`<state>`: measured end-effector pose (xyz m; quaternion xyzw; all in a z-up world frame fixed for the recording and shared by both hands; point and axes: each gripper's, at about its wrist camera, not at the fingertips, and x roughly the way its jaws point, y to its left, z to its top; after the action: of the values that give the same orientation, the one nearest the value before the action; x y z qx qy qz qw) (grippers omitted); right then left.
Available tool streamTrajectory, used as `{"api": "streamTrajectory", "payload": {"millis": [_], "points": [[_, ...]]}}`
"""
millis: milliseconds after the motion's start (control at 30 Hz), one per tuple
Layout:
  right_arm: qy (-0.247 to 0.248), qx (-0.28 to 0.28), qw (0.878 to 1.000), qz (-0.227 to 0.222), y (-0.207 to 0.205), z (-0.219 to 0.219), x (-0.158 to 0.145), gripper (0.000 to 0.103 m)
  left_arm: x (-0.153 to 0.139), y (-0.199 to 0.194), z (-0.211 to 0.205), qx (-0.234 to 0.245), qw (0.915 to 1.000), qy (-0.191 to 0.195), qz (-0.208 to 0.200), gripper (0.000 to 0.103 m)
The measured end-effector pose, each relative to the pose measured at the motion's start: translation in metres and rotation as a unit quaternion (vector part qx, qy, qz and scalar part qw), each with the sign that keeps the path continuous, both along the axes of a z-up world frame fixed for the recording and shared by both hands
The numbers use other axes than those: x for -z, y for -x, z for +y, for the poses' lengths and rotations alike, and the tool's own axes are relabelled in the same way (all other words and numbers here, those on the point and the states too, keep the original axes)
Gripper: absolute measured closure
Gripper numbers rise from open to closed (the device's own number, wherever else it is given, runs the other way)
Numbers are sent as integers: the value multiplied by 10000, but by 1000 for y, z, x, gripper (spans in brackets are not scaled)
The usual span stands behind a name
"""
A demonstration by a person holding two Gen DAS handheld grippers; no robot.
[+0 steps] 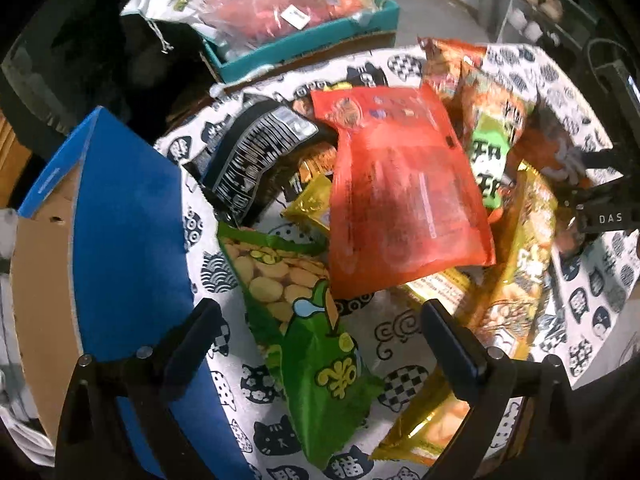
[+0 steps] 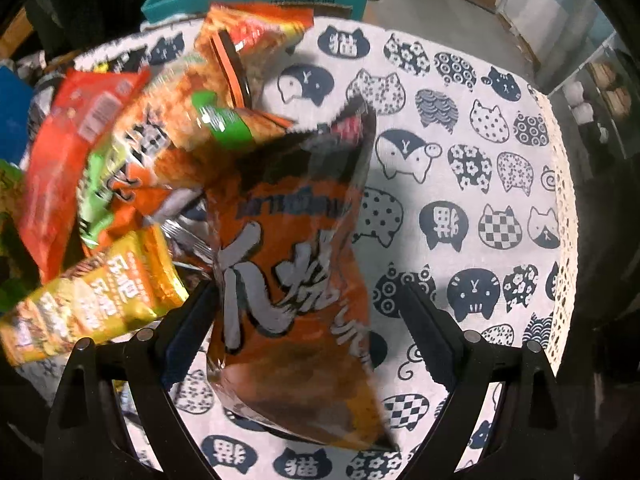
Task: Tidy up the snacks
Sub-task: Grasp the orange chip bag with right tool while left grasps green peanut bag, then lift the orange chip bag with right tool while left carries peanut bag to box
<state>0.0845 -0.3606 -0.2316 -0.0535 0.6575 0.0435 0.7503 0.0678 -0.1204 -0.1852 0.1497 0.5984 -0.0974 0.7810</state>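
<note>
left gripper [image 1: 318, 342]: jaws spread, empty, above crinkly green snack bag [image 1: 316, 360], lower centre
right gripper [image 2: 310, 324]: jaws wide, released; blurred orange foil bag [image 2: 296, 280] between them, centre
cat-print cloth [image 2: 460, 168]: right side

The left gripper [image 1: 320, 336] points toward twelve o'clock with its jaws spread wide and nothing between them, while the right gripper [image 2: 310, 312], seen from its own camera, likewise points toward twelve o'clock with its fingers parted.
</note>
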Motion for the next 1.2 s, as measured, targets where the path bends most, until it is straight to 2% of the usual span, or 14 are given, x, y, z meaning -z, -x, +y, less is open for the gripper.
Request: {"api": "streamTrajectory", "payload": {"millis": [67, 133, 167, 267, 300, 333, 433, 467, 633, 767, 900, 1000, 1200], "points": [[74, -40, 9999, 88, 1, 0, 8, 13, 9, -3, 1, -54, 9999, 21, 144, 2], [151, -106, 9997, 168, 1, 1, 15, 22, 17, -7, 3, -110, 9997, 46, 225, 5], [162, -138, 9995, 212, 0, 2, 19, 29, 21, -10, 5, -143, 9995, 57, 274, 13], [131, -74, 9997, 192, -3, -1, 19, 38, 28, -15, 9, -241, 9990, 64, 359, 29], [142, -56, 9997, 181, -5, -2, 18, 40, 28, -15, 11, -275, 9990, 75, 344, 37], [171, -31, 9997, 168, -6, -4, 15, 41, 29, -16, 13, -302, 9989, 89, 338, 42], [161, 108, 9997, 127, -8, -9, 8, 45, 26, -16, 18, -338, 9987, 244, 308, 44], [158, 167, 9997, 92, -9, -11, 5, 45, 25, -15, 18, -338, 9988, 249, 259, 50], [183, 452, 9988, -30, -16, -21, -9, 46, 15, -4, 19, -258, 9996, 131, 79, 59], [154, 626, 9978, -157, -3, -35, -25, 46, 4, 4, 21, -234, 9996, 145, -26, 61], [142, 732, 9966, -350, 1, -35, -44, 46, -13, 11, 21, -172, 9993, 77, -317, 62], [106, 766, 9957, -501, 17, -30, -51, 46, -28, 17, 24, -165, 9984, 140, -520, 62], [2, 773, 9939, -782, 22, -30, -77, 46, -51, 20, 28, -127, 9962, 312, -803, 62]]}}
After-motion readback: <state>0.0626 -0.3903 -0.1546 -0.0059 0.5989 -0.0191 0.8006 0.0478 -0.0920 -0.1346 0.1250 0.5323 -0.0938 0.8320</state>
